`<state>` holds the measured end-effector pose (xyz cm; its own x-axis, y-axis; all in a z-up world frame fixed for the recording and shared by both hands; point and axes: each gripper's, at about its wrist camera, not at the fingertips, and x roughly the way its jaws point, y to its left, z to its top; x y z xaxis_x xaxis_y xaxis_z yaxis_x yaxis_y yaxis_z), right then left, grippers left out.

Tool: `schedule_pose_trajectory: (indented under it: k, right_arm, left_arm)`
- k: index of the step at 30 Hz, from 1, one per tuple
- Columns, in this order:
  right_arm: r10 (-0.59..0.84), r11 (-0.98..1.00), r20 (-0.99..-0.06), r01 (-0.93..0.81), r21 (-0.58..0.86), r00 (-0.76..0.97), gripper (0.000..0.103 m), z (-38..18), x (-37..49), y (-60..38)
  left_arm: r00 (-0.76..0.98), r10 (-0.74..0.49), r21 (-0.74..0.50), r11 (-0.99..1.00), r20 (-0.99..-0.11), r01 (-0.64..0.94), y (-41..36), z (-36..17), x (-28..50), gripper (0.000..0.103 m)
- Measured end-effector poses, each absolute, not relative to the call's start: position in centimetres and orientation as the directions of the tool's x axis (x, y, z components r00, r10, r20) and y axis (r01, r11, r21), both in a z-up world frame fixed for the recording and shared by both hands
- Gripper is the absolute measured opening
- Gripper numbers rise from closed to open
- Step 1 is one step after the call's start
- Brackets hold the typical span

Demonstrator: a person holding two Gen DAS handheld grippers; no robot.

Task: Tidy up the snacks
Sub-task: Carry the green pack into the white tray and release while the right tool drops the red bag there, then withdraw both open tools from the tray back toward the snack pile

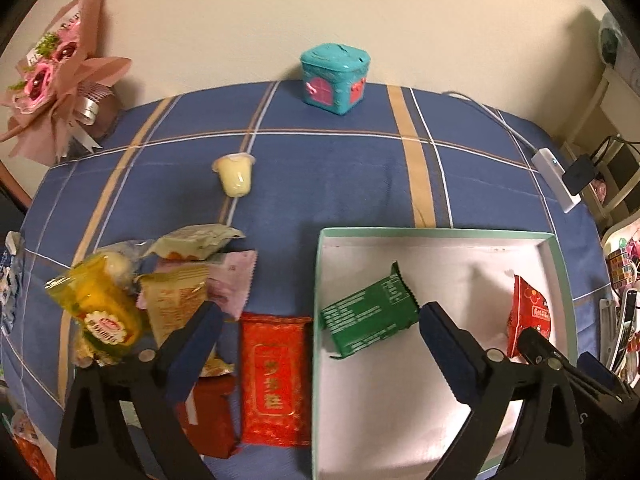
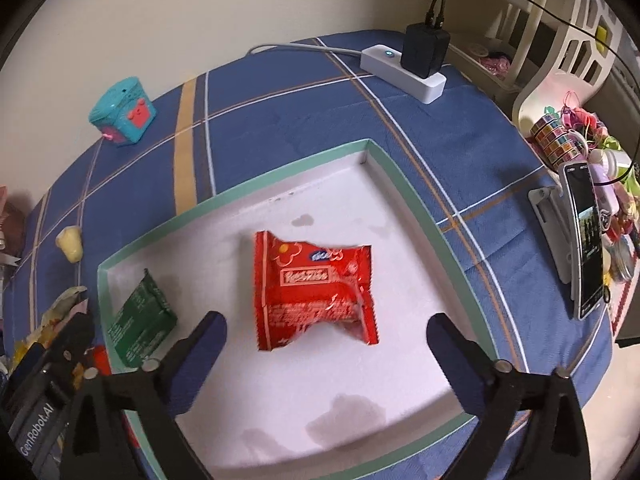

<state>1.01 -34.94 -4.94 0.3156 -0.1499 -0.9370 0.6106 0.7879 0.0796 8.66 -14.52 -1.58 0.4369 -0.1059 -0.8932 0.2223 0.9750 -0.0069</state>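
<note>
With both hand-held grippers, left (image 1: 320,324) and right (image 2: 326,332), wide open and empty, probably next pick the red packet (image 1: 276,376) from the desk (image 1: 340,176) and lower it flat into the box (image 1: 440,233).

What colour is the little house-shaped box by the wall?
Teal with pink doors; clearest in the left wrist view.

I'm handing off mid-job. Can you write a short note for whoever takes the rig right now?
Left gripper: open, empty, over the box's left edge.
Right gripper: open, empty, above the red pack.
Done: green pack and red pack lie in the box.
Left: the snack pile left of the box, the red packet beside it, and the jelly cup farther back on the cloth.
</note>
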Motion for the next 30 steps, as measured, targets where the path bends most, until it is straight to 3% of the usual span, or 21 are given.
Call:
schedule_pose_trajectory:
  k: [7,15,30]
  right_arm:
    - [-0.140,0.813,-0.919,0.573,0.105,0.367,0.103,-3.4,0.3,-32.9]
    - [-0.017,0.811,-0.884,0.524,0.261,0.467,0.103,-2.1,-0.3,-31.3]
    - [-0.020,0.876,-0.850,0.419,0.238,0.526,0.100,0.4,0.3,-25.4]
  left_arm:
    - [0.447,-0.117,-0.012,0.973,-0.887,0.230,-12.4,-0.8,7.6,0.103]
    - [0.464,-0.113,-0.018,0.979,-0.879,0.205,-8.6,1.1,6.4,0.103]
    - [0.516,-0.046,-0.005,0.997,-0.856,0.081,0.9,2.8,5.7,0.103]
